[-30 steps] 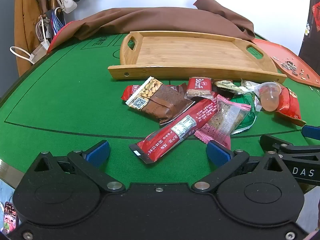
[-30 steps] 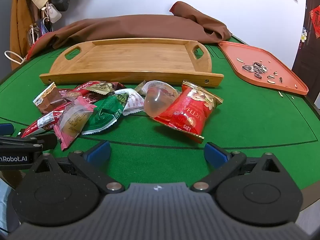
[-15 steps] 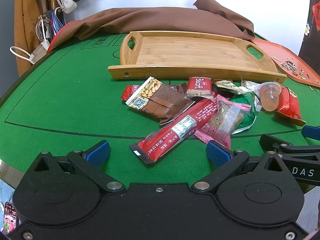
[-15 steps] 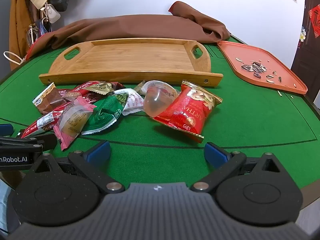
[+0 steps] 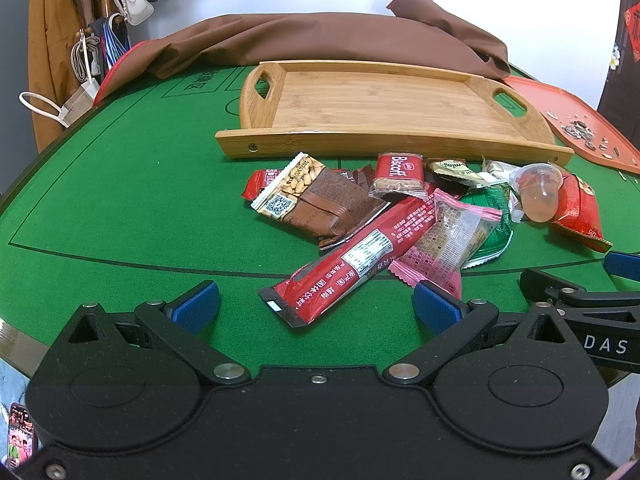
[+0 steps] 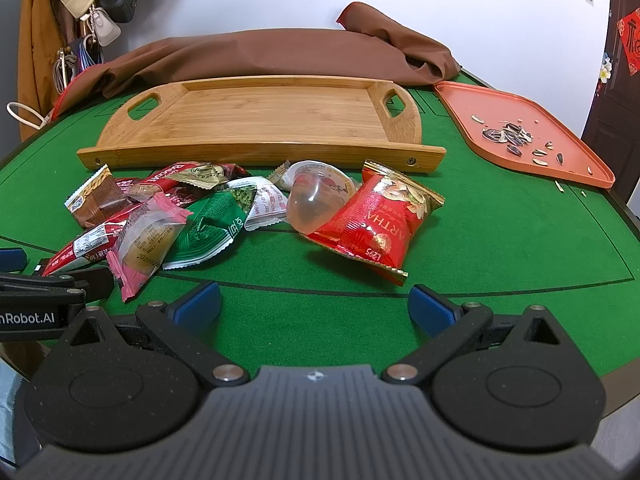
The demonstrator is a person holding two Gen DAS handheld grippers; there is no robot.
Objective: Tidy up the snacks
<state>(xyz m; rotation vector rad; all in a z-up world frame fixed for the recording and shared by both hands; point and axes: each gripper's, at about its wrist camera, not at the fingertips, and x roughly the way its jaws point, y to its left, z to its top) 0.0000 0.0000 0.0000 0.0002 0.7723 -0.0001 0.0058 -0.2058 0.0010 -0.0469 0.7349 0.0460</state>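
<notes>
Ahead of my tools lay matt green felt over the round table (image 6: 500, 248). Beyond the pile, the pale rectangular bamboo tray (image 6: 276, 120) showed smooth, satin grain. The long red foil stick pack (image 5: 352, 260), nearest my left tool, looked glossy, as did the red crinkled nut bag (image 6: 372, 220) before my right. The clear plastic jelly cup (image 6: 316, 204) shone. My left tool's matt black plastic body (image 5: 316, 424) looked finely speckled.

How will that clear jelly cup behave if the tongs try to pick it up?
The jelly cup lies tipped on its side against the red snack bag, so it may roll when nudged. Its smooth, tapered plastic looks slippery, and a hard squeeze might dent it.
</notes>
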